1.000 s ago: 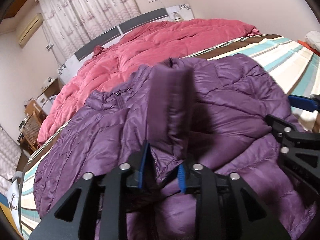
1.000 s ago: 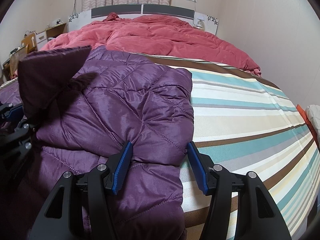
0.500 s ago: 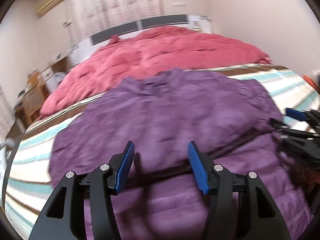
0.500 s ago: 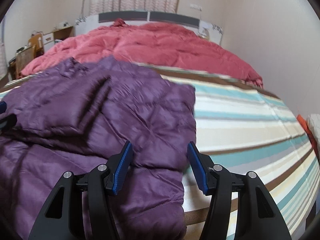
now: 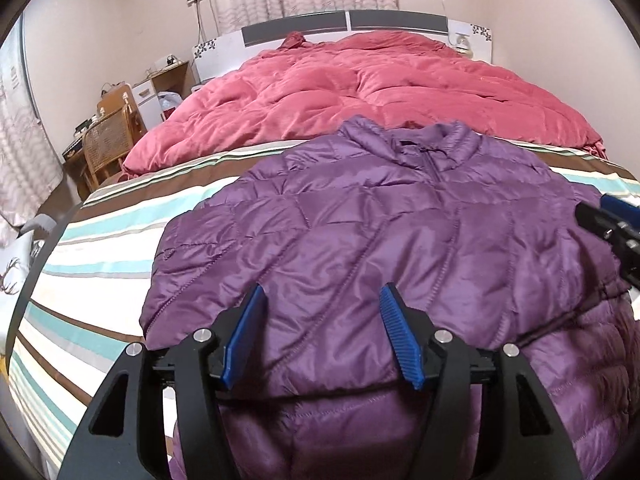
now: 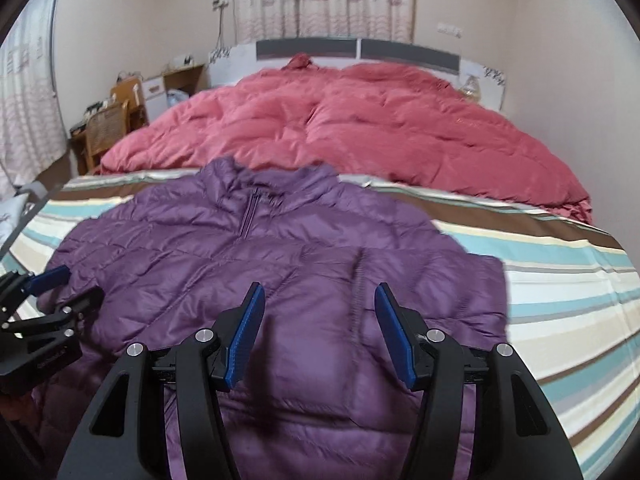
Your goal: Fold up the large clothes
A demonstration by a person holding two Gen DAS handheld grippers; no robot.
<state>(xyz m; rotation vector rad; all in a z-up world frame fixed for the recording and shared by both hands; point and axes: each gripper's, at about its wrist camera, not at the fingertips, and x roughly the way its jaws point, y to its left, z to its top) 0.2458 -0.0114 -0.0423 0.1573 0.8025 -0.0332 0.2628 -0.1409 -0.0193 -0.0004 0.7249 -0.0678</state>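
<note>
A purple quilted jacket (image 5: 400,232) lies front up on the striped bed sheet (image 5: 100,248), collar toward the headboard, with both sleeves folded in across its chest. My left gripper (image 5: 322,292) hovers over the jacket's lower left part. Its jaws are opening and nothing is between the blue pads. In the right wrist view it shows at the left edge (image 6: 44,292). My right gripper (image 6: 319,292) hangs open over the jacket (image 6: 240,256) on its lower right part, holding nothing. Its tip also shows at the right edge of the left wrist view (image 5: 612,224).
A rumpled pink duvet (image 5: 380,88) covers the far half of the bed up to the headboard (image 5: 344,24). A wooden chair (image 5: 108,140) and a bedside cabinet (image 5: 168,76) stand to the left. Bare striped sheet (image 6: 560,300) lies right of the jacket.
The left gripper let go of the raised purple sleeve, which now lies flat across the jacket, and its jaws widened. Both grippers drew back, so more of the jacket and bed shows.
</note>
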